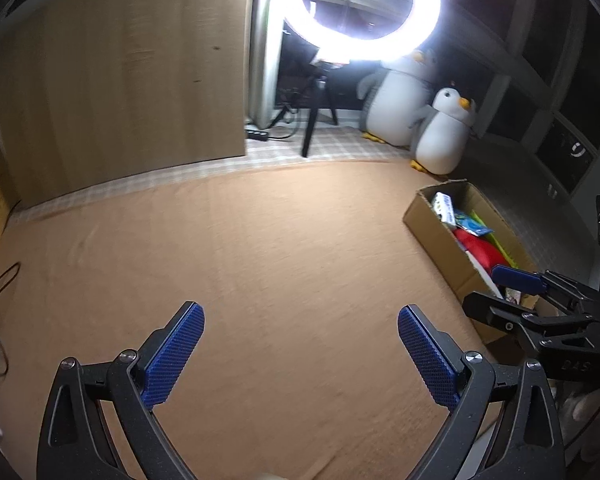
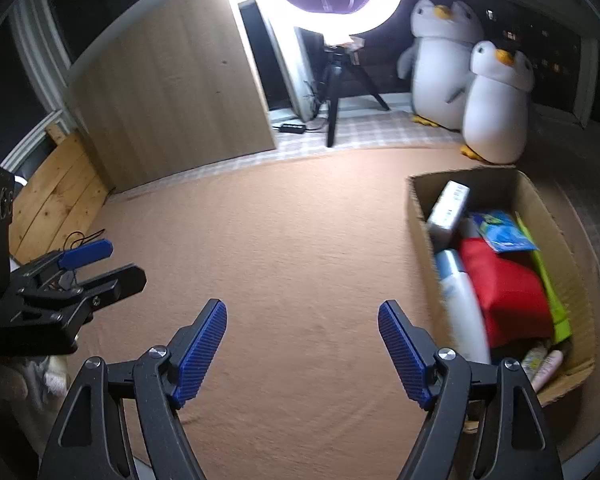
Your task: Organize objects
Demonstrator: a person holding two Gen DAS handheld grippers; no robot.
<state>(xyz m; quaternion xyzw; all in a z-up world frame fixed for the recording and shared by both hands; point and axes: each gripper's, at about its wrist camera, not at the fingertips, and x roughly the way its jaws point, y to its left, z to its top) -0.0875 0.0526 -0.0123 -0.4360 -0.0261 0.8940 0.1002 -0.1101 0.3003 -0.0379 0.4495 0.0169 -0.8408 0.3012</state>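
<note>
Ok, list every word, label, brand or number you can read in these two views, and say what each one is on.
"DAS": embossed on the black body of the right gripper, seen from the left wrist view; faint, so the reading is uncertain.
White carton in the cardboard box: has print, too blurred to read.
Blue packet: graphics only, no legible text.
White bottle and pink tube: print too small and blurred to read.

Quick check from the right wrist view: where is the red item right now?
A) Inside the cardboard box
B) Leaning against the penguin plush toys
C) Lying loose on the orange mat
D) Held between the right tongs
A: the red item sits inside the cardboard box among the other packed things, while the right tongs stand open over the bare orange mat with nothing between them.
</note>
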